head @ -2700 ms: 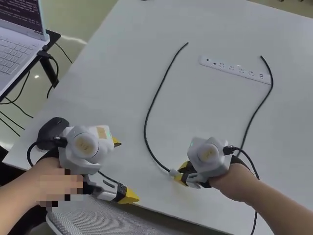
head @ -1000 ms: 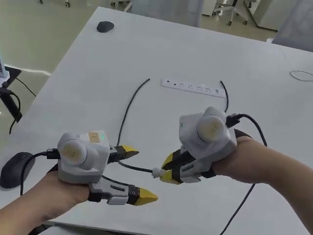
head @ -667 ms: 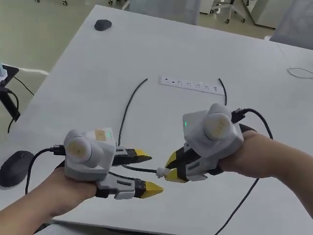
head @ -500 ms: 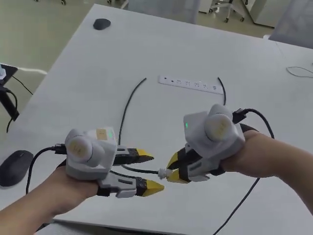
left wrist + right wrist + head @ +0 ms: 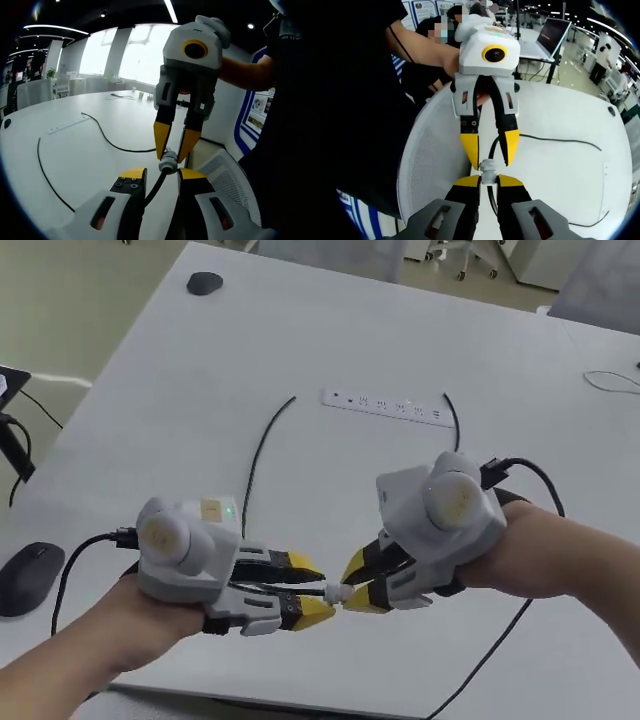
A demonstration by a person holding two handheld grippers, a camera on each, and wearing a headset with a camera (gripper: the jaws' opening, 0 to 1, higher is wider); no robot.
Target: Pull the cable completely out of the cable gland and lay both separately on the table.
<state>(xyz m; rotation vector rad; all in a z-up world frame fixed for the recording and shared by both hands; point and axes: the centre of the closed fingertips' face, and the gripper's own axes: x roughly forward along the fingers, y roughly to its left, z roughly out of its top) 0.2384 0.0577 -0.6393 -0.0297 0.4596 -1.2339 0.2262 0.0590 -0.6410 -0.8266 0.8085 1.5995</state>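
Note:
The small white cable gland (image 5: pixel 338 592) is held above the table's near edge, with my right gripper (image 5: pixel 352 586) shut on it. A thin black cable (image 5: pixel 252 465) leaves the gland, passes between the jaws of my left gripper (image 5: pixel 312 588) and trails away across the white table (image 5: pixel 200 390). The left jaws stand open, straddling the cable just behind the gland without touching it. In the left gripper view the gland (image 5: pixel 168 162) sits just past my own tips, with the right gripper (image 5: pixel 170 156) on it. In the right gripper view the gland (image 5: pixel 488 172) is pinched between my jaws.
A white power strip (image 5: pixel 385 406) lies mid-table, with a second black cable (image 5: pixel 455 425) beside it. One dark mouse (image 5: pixel 205 283) sits at the far edge, another (image 5: pixel 28 578) at the near left. A mesh chair (image 5: pixel 220 170) stands below the grippers.
The right gripper has lifted the gland off the table and held it. The left gripper has moved right until its jaws straddle the cable at the gland, and they have narrowed slightly.

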